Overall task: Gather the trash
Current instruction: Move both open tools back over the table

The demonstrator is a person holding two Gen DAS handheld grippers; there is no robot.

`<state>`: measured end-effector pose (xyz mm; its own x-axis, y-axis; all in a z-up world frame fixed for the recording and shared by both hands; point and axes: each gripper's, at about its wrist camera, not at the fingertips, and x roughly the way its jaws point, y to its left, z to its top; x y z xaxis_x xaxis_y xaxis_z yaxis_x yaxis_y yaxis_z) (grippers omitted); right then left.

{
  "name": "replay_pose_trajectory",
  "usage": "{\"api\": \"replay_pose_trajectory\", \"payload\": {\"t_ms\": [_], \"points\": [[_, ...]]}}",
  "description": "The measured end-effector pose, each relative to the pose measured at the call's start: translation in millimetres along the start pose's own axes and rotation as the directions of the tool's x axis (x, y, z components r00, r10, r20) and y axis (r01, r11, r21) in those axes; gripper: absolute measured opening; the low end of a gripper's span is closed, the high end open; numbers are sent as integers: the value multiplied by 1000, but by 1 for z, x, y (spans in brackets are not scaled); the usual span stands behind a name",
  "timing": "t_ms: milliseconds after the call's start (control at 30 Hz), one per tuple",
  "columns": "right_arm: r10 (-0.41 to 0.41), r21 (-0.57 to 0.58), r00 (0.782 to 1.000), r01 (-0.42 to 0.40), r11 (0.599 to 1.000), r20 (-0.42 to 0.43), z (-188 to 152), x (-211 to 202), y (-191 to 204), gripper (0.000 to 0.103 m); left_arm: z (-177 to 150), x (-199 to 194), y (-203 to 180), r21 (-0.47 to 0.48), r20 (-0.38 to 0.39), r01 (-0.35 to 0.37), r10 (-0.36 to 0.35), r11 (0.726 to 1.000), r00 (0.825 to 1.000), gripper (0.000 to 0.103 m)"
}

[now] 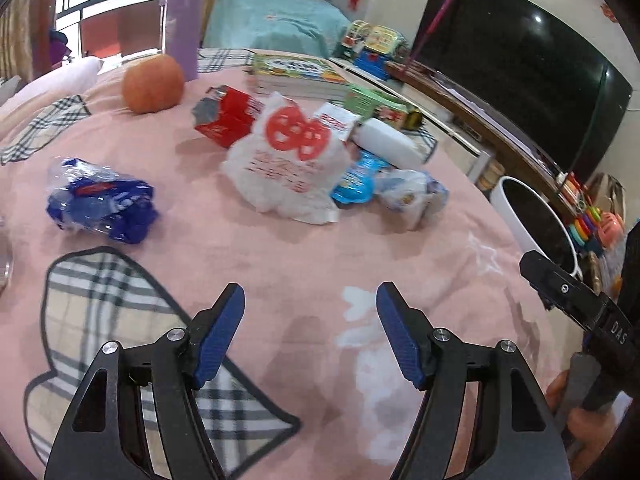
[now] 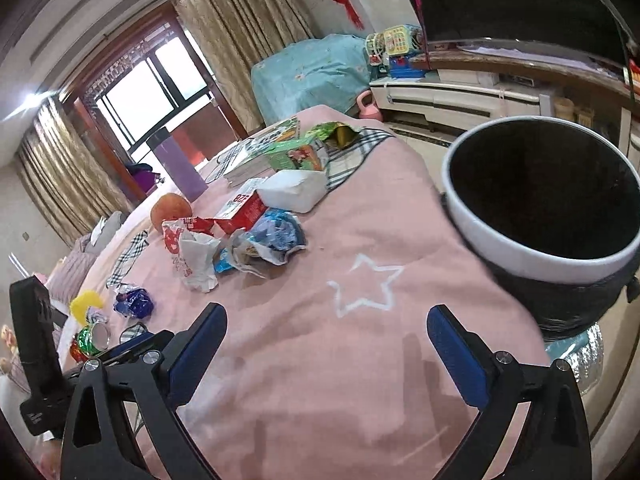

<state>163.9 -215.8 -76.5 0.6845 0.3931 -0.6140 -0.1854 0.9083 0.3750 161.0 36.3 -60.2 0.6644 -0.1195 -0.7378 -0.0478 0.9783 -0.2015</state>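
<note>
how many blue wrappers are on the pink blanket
2 clearly: a dark blue wrapper lying alone toward the left, and a light blue wrapper in the central pile, partly under the white plastic bag. The pile may hide more.

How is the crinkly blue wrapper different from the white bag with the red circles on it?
The blue wrapper is dark, shiny blue with see-through bits; the white bag is milky white with red print. The blue wrapper lies alone on the pink blanket, apart from the rest; the white bag sits in a heap, touching other packets. The blue wrapper looks smaller and flatter; the white bag puffs up taller. Both are crumpled, lie on the blanket, and no gripper holds them.
</note>
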Motion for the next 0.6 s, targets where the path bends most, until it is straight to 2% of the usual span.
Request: {"api": "replay_pose_trajectory", "payload": {"t_ms": [267,600], "points": [[-25,-64,1000,24,998,-11,4,17,28,101,2,3,8,-1,9,-27,27,1000,1000,70],[8,-99,998,-14,995,-60,15,48,44,101,26,18,19,-3,19,-48,48,999,999,71]]}}
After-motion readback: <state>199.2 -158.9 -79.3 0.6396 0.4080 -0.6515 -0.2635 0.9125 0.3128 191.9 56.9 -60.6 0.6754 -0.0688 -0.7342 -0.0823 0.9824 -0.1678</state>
